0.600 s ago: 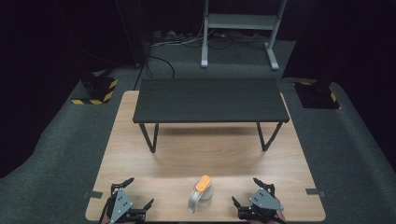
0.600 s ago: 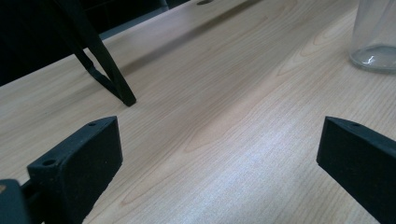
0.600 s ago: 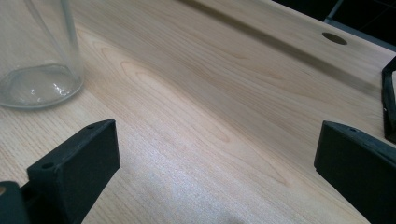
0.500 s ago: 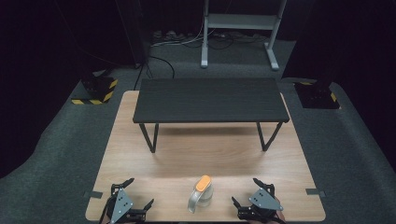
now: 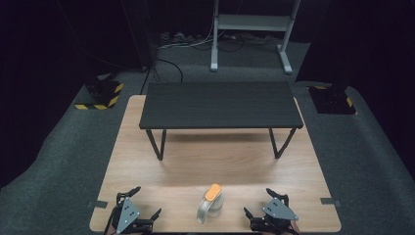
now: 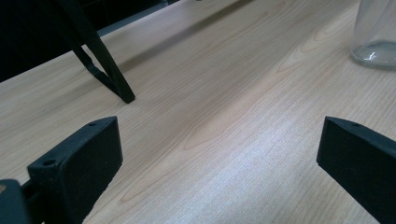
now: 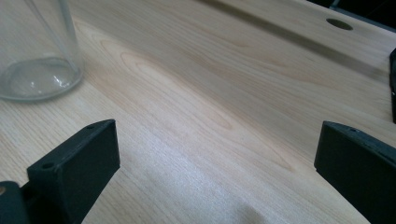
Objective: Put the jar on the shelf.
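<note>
A clear jug with an orange lid [image 5: 210,203] stands upright near the front edge of the wooden table [image 5: 215,161], between the two grippers. My left gripper [image 5: 138,201] rests at the front left, jaws wide apart over bare wood [image 6: 219,154]; the jug's glass base [image 6: 376,39] shows at that view's upper right. My right gripper [image 5: 258,203] lies at the front right, also open with nothing between its jaws [image 7: 217,158]. The jug's base [image 7: 37,60] sits at the upper left of the right gripper view.
A low black bench [image 5: 220,105] on thin metal legs stands across the far half of the table; one leg's foot [image 6: 123,95] shows in the left gripper view. Dark carpet surrounds the table, with a metal stand [image 5: 252,29] and yellow-black striped blocks [image 5: 100,95] beyond.
</note>
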A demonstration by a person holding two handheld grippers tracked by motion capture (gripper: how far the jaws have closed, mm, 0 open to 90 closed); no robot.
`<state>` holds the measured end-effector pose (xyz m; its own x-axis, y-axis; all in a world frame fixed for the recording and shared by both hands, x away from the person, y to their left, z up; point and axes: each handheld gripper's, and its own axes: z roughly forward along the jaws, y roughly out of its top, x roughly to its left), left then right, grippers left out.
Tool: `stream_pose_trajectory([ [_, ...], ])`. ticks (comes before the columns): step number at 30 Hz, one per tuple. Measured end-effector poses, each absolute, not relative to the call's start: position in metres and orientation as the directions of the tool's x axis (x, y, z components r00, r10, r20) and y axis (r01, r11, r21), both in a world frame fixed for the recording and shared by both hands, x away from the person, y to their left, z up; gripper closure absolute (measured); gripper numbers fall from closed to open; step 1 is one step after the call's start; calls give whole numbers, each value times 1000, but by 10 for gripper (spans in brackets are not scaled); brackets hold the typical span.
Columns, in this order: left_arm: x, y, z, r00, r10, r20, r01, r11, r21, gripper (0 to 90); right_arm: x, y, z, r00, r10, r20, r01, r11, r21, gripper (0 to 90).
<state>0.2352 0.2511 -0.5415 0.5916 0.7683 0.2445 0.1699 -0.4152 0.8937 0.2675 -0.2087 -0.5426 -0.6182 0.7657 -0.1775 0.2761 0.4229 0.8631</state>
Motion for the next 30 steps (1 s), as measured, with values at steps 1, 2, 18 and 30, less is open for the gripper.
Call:
stream_pose_trajectory([
  [1,235,251,-542,592,768,245,170,-416,893,6,268,-209,-542,-618,767,-175,273,418,867,0],
  [2,235,251,-542,592,768,245,170,-416,893,7,268,-209,-541,-617,769,-169,272,410,871,0],
  [18,235,252,-541,591,770,240,171,-410,896,7,262,-199,-519,-654,746,-124,213,338,917,0],
  [30,236,254,-541,597,769,228,172,-400,900,7,260,-173,-506,-700,712,-56,226,295,928,0],
])
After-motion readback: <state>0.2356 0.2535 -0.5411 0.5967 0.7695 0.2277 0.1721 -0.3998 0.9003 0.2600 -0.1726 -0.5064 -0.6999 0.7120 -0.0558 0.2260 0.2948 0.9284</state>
